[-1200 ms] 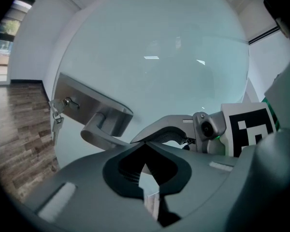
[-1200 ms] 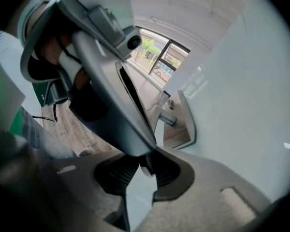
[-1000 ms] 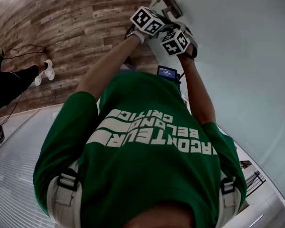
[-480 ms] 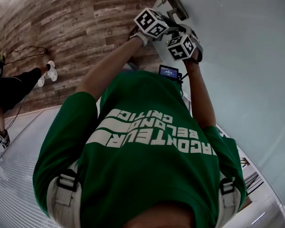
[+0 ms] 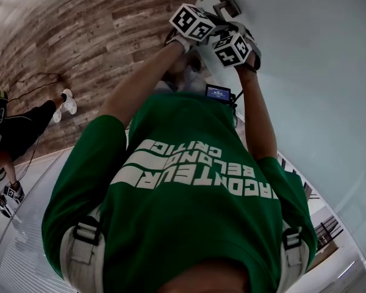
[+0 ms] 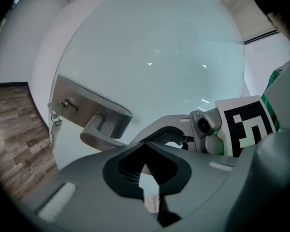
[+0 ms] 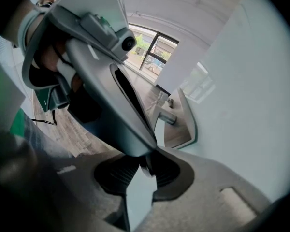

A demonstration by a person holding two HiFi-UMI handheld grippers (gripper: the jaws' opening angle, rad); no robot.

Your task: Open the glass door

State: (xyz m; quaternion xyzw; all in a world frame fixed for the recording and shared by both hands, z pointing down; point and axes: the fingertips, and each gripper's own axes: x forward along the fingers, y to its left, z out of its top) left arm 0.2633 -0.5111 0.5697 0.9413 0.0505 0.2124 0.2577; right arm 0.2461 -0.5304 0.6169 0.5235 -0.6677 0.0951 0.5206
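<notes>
Person in green shirt (image 5: 189, 182) stands at glass door (image 5: 311, 72), both grippers raised to metal handle (image 6: 100, 132) near door's edge. Left gripper (image 6: 148, 172) clenched, nothing between jaws, handle just ahead. Right gripper (image 7: 144, 172) also closed and empty, left gripper crossing its tips. Keys (image 6: 55, 123) hang from lock.

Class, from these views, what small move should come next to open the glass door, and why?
Probably ease the left gripper forward onto the lever handle and press it down: the lever lies just beyond its jaws, which hold nothing.
</notes>
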